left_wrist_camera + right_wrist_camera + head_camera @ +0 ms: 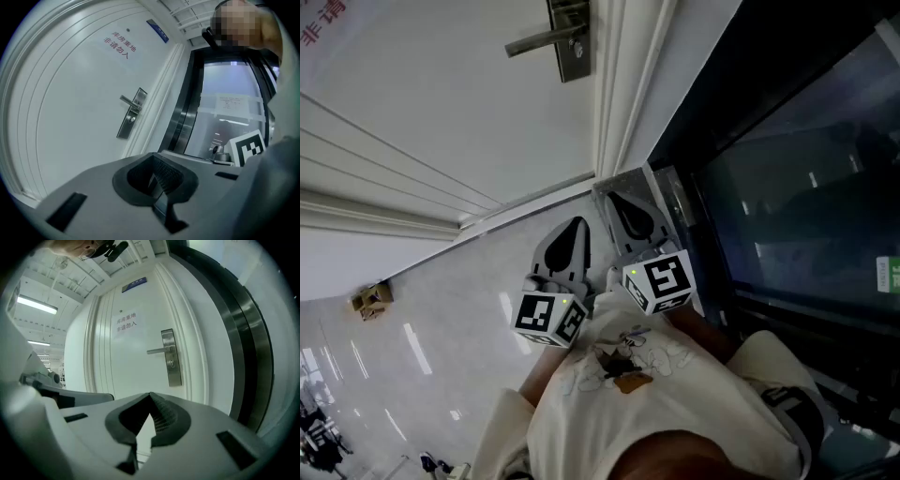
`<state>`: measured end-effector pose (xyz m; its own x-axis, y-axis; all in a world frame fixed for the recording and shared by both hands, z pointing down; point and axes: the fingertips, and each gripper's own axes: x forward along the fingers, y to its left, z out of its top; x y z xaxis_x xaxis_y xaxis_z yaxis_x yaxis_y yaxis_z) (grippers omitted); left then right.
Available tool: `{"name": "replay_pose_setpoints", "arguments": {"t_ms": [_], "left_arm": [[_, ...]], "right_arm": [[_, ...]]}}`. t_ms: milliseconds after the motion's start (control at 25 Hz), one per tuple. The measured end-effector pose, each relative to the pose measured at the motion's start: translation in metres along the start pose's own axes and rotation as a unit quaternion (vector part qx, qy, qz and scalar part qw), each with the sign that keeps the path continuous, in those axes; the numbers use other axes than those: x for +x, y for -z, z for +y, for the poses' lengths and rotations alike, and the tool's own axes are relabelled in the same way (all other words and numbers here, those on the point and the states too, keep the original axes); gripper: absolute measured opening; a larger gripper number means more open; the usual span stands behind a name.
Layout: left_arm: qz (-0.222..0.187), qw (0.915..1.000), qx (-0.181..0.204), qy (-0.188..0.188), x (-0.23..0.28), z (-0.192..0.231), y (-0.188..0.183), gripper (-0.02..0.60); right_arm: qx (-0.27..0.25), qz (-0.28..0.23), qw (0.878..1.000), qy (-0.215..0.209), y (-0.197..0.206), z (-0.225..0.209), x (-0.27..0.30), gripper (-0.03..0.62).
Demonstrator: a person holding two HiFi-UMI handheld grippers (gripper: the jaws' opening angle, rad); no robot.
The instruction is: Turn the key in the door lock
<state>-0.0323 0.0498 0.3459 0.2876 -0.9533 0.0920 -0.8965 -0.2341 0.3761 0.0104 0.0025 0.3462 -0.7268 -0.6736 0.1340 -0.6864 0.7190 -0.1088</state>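
A white door carries a steel lock plate (pixel 574 42) with a lever handle (pixel 539 42) at the top of the head view. In the left gripper view the plate (pixel 130 117) has a small round cylinder under the handle; whether a key sits in it is too small to tell. The right gripper view shows the same plate (pixel 171 359) straight ahead. My left gripper (pixel 576 227) and right gripper (pixel 619 202) hang side by side well short of the door, both pointing at it. Left gripper (pixel 153 158) and right gripper (pixel 150 394) are both shut with nothing between the tips.
The white door frame (pixel 623 84) runs beside the lock, with a dark glass panel (pixel 806 187) to its right. A paper sign (pixel 126 321) with red characters hangs on the door. A small brown box (pixel 371 300) lies on the glossy floor by the wall.
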Motion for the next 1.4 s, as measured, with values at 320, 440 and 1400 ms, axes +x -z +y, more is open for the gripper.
{"name": "replay_pose_setpoints", "arguments": {"t_ms": [320, 440, 1400], "left_arm": [[0.004, 1.0, -0.007, -0.003, 0.009, -0.009, 0.008, 0.006], [0.005, 0.9999, -0.009, -0.006, 0.011, -0.008, 0.009, 0.006], [0.027, 0.9985, -0.031, 0.037, 0.085, 0.11, -0.042, 0.006]], "right_arm": [[-0.009, 0.034, 0.999, -0.006, 0.018, -0.013, -0.006, 0.006], [-0.006, 0.034, 0.999, -0.016, 0.018, -0.01, -0.003, 0.006], [-0.215, 0.016, 0.974, 0.07, -0.055, -0.058, 0.147, 0.089]]}}
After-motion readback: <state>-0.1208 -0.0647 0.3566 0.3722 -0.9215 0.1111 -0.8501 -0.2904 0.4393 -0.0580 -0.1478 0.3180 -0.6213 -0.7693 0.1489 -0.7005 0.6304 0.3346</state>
